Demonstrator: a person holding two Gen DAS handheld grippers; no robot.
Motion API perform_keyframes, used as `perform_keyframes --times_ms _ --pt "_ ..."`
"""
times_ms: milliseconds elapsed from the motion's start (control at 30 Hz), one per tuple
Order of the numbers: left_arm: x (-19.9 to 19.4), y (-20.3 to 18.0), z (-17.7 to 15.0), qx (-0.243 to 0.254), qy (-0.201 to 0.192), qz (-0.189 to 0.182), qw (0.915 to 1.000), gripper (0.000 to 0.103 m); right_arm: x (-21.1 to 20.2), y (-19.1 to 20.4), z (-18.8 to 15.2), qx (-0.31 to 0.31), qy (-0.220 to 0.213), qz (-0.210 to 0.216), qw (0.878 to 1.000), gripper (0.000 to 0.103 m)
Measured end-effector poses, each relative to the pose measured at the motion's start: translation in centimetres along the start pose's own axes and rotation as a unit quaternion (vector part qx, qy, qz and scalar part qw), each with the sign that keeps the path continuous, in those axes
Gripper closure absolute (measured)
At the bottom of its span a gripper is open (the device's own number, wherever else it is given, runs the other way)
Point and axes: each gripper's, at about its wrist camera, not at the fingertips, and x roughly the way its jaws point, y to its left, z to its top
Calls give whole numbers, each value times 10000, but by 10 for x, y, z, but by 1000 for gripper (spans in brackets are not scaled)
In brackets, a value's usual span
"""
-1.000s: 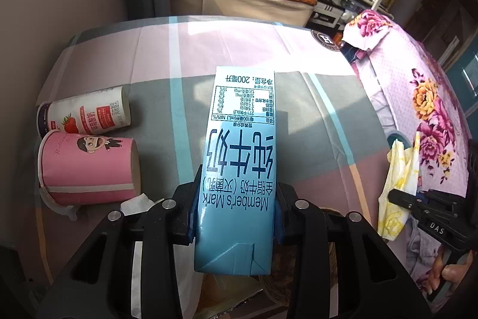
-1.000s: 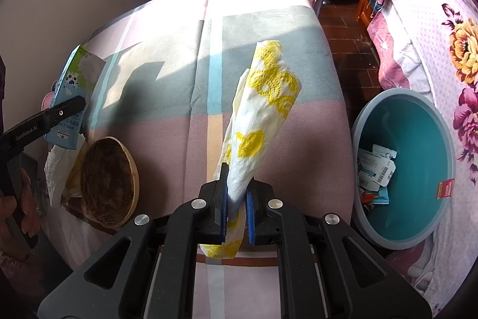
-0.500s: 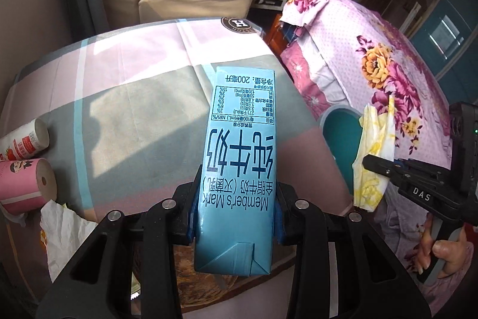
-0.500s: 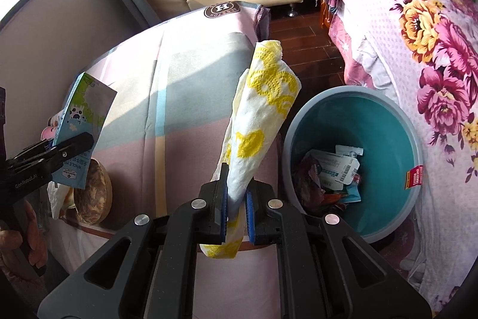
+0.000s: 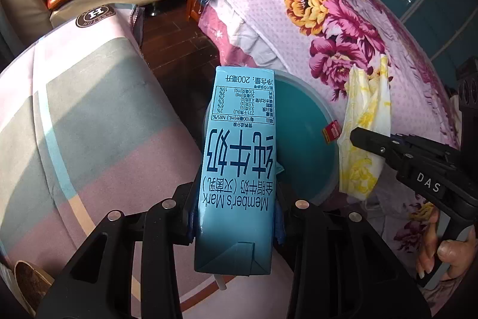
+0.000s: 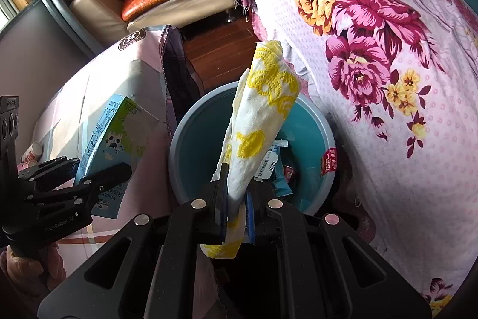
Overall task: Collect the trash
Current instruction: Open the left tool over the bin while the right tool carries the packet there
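The light-blue rectangular milk carton (image 5: 239,163) is pinched at its lower part between the pads of the left claw (image 5: 237,214) and stands out ahead of it over the near rim of the round teal plastic trash basin (image 5: 301,157); if it is released here it may strike the rim and fall on the dark wooden floor (image 5: 179,56) or back on the desk with the pink and grey cloth (image 5: 89,121). The white paper napkin with yellow pattern (image 6: 260,121) is squeezed between the nearly closed pads of the right claw (image 6: 237,211), above the basin. Being light and soft, it may cling to a pad or drift onto the flowered bed cover (image 6: 388,79) just beside the basin.
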Motion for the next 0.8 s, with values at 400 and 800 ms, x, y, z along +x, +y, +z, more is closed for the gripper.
perform_keyframes --times_ms 400,800 --pt "41 -18 8 179 330 109 9992 65 24 -18 1 161 200 29 9997 93" --pt "33 -10 11 29 83 255 9996 35 29 -18 5 150 271 -19 9995 93"
